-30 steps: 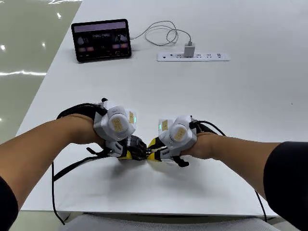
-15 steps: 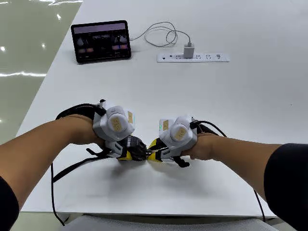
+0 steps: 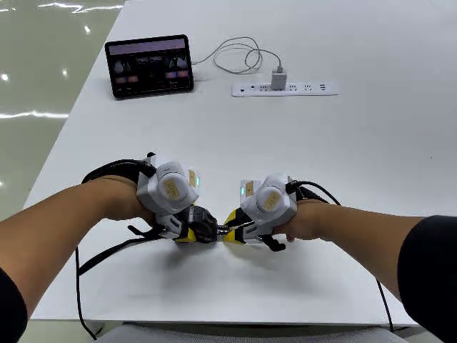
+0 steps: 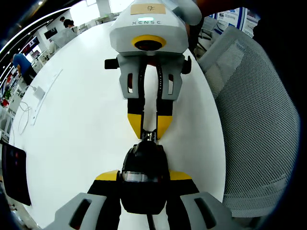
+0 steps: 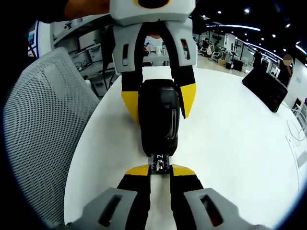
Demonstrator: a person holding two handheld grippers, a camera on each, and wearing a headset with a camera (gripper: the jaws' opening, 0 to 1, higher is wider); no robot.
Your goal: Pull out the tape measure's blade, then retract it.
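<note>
Clamping tape measure [image 5: 160,115]: left gripper [image 4: 144,176] (right gripper [image 5: 160,171] pinches blade [image 5: 159,163])

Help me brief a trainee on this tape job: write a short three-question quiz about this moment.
1. True or false: the left gripper has its jaws shut on the case of the tape measure.
2. What does the right gripper pinch between its jaws? A) the blade B) a pen C) a screwdriver
3. Fill in: in the head view, the tablet stands to the ___ of the power strip.

Key: 1 true; 2 A; 3 left.
</note>
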